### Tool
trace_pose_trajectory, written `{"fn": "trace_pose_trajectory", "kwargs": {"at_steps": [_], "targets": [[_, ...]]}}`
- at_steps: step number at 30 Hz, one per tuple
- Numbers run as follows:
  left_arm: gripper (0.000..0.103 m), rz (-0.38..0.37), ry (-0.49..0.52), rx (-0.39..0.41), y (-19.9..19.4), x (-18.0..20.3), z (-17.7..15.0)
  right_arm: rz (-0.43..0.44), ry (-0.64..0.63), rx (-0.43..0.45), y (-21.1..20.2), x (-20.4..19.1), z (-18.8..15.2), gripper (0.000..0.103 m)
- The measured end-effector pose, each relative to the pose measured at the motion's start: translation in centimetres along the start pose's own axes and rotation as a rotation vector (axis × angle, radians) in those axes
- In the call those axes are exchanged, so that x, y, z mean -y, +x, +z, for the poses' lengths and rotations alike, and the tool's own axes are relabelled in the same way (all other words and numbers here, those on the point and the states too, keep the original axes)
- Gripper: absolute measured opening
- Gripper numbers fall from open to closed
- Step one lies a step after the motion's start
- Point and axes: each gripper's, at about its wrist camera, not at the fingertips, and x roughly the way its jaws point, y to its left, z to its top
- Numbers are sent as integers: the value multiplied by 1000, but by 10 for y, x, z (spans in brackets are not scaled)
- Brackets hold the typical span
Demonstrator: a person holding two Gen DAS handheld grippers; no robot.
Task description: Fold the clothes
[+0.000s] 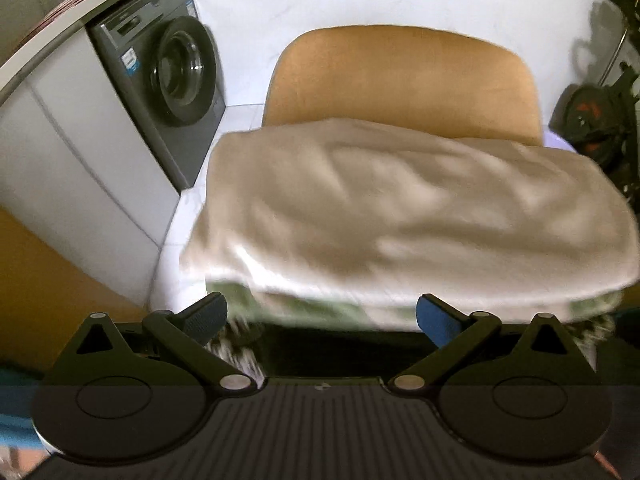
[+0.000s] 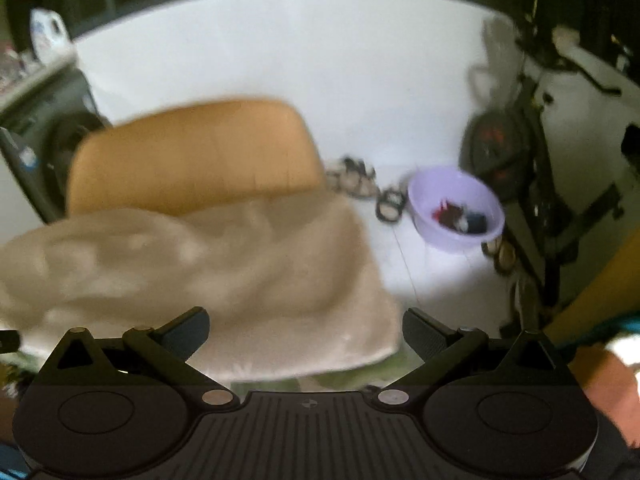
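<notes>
Lay spread across the chair (image 1: 400, 76) seat, the beige cloth (image 1: 400, 216), long axis left to right, just beyond both the left gripper (image 1: 322, 316) and right gripper (image 2: 306, 330), jaws spread and empty, neither clearly nearer.

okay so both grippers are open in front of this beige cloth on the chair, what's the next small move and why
Probably ease the left gripper forward and close it on the near edge of the beige cloth. Both sets of jaws stand open and hold nothing, the right gripper too, and the cloth lies rumpled on the chair, so nothing can fold until an edge is held.
</notes>
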Motion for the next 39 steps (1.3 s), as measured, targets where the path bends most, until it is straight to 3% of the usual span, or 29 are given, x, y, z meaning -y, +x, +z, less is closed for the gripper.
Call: {"fn": "trace_pose_trajectory", "kwargs": {"at_steps": [4, 13, 18, 21, 25, 32, 39], "targets": [[103, 8, -36, 17, -36, 20, -36, 102, 10, 43, -55, 29, -28, 102], [103, 13, 35, 32, -99, 58, -104, 97, 63, 35, -137, 60, -88, 102], [103, 5, 66, 40, -127, 55, -147, 29, 70, -14, -162, 55, -133, 102], [103, -8, 127, 54, -139, 44, -171, -10, 109, -29, -184, 47, -163, 102], [103, -22, 125, 54, -152, 16, -200, -42, 130, -43, -215, 19, -204, 102], [103, -72, 151, 47, -181, -14, -251, -98, 43, 13, -276, -35, -267, 102], [103, -118, 161, 36, -208, -28, -288, -101, 81, -12, -316, -43, -304, 102]]}}
